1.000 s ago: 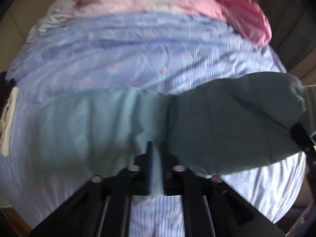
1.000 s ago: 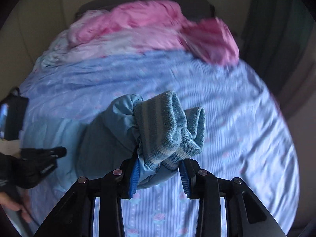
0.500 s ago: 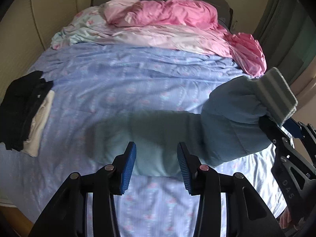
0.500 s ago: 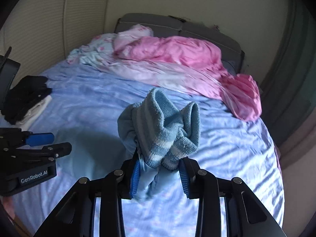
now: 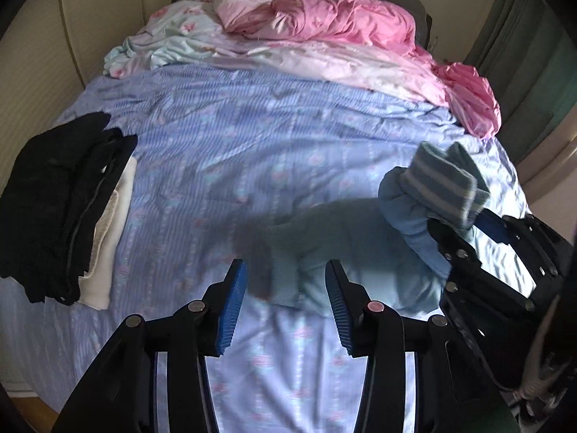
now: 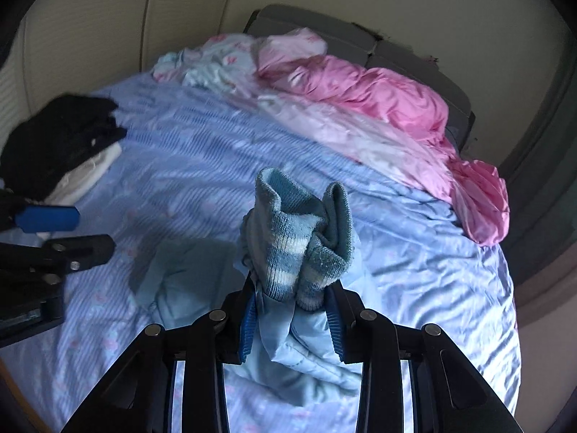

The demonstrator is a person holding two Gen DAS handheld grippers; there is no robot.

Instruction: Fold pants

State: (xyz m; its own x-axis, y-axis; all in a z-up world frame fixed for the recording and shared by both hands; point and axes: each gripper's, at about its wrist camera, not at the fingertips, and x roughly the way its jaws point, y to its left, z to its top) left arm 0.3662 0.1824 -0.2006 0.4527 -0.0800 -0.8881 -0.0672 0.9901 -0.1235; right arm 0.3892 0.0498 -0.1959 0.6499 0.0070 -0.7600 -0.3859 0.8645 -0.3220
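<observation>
Right gripper [image 6: 290,310] clamped on the pants [image 6: 288,328] at the striped knit cuff [image 6: 299,238], bunched end raised off the bed [image 6: 202,151]; rest of the pants trails down onto the blue sheet, lower part lying flat toward the left; left gripper [image 5: 285,310] jaws apart, holding nothing, hovering just above the flat blurred part of the pants [image 5: 324,245]; cuff [image 5: 447,187] visible at right in the left view; black and white folded stack [image 5: 61,209] at the bed's left edge; pink duvet [image 5: 342,25] heaped by the headboard.
</observation>
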